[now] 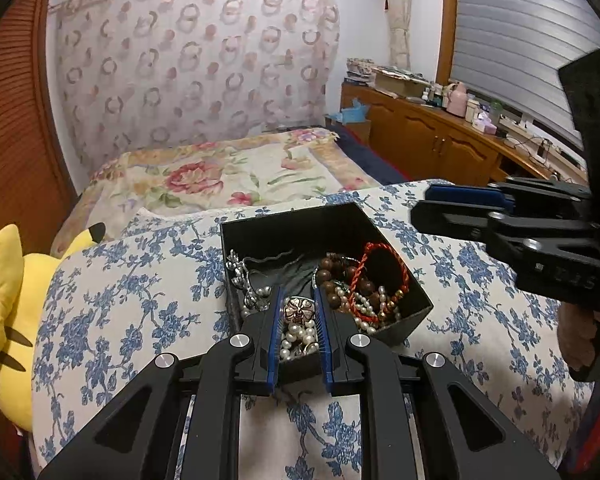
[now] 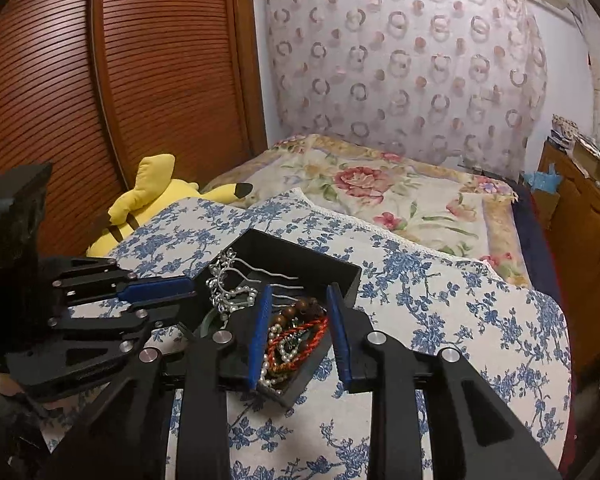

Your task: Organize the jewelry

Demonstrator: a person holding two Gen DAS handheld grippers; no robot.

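Observation:
A black box (image 1: 292, 216) (image 2: 300, 252) sits on a blue-flowered cushion (image 1: 140, 280) (image 2: 440, 300). It holds a red cord bracelet (image 1: 396, 260) (image 2: 300, 336), brown wooden beads (image 1: 332, 280) (image 2: 300, 306), pearl strands (image 1: 300, 336) (image 2: 264, 368) and a silver hair ornament (image 1: 240, 276) (image 2: 220, 276). My left gripper (image 1: 298, 291) (image 2: 186, 297) hangs over the box's near side, shut on an ornate silver ring (image 1: 298, 308). My right gripper (image 2: 299, 292) (image 1: 420, 202) stands open above the beads and red cord, touching nothing.
A yellow plush toy (image 1: 16, 300) (image 2: 152, 196) lies left of the cushion. Behind is a bed with a flowered blanket (image 1: 220, 176) (image 2: 380, 188). A wooden cabinet (image 1: 440, 140) (image 2: 588, 220) with clutter runs along the right, and a slatted wooden door (image 2: 60, 80) stands on the left.

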